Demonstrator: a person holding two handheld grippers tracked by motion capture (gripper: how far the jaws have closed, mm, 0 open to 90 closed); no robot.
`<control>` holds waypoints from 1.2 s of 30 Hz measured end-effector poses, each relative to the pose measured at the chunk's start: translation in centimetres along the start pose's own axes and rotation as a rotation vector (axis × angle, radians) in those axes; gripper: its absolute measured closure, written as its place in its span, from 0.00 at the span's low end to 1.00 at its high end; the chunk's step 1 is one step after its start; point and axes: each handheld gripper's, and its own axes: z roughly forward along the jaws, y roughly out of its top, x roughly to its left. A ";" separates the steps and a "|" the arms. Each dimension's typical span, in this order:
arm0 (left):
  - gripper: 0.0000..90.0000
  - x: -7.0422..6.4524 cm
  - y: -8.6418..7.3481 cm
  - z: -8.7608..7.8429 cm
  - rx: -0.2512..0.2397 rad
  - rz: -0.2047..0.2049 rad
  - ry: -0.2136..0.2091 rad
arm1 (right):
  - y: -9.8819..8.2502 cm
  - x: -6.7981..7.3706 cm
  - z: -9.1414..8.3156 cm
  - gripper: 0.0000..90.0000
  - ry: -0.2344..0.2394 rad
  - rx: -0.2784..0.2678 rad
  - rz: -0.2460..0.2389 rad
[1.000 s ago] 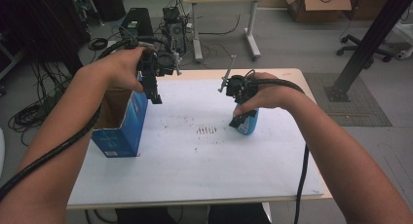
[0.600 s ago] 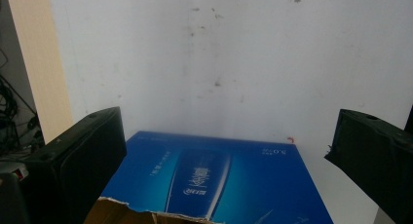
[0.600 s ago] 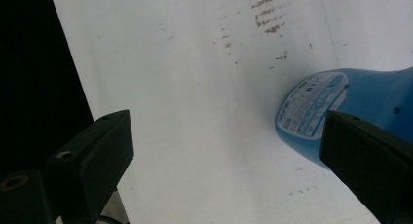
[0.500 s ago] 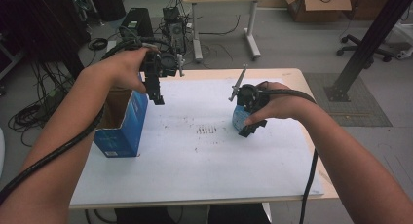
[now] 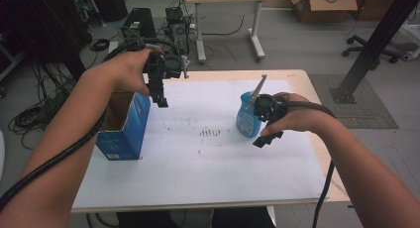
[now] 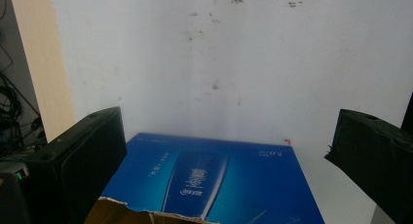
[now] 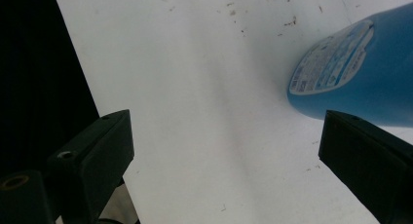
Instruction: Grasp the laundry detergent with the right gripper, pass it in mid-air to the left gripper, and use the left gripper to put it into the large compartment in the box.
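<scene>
A cardboard box (image 5: 324,1) sits behind an office chair (image 5: 369,44).

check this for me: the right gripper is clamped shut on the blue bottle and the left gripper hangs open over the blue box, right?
Not quite. The right gripper is open, not clamped: in the right gripper view its jaws stand wide apart over the white table, with the blue bottle beside one jaw, not between them. The rest holds: the left gripper hangs open over the blue box.

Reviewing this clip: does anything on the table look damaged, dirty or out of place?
Two things. The blue box at the table's left has a ragged, torn top edge, clear in the left gripper view. The white table cover carries dark smudges and specks near its middle. The blue bottle stands upright; nothing looks spilled.
</scene>
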 end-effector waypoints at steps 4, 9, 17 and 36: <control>0.00 -0.1 -0.1 -0.1 0.003 0.001 0.003 | -0.9 -0.2 0.2 0.07 -0.005 -0.006 0.021; 0.00 -0.1 -0.2 -0.2 -0.001 0.001 0.004 | -1.8 -0.5 0.5 0.07 -0.012 -0.033 0.049; 0.00 -0.3 -0.2 -0.1 0.004 0.006 0.003 | -3.4 -1.4 1.7 0.06 -0.041 -0.082 0.104; 0.00 -0.7 0.1 0.0 0.020 0.020 -0.006 | -6.2 -3.6 4.9 0.07 -0.160 -0.316 0.251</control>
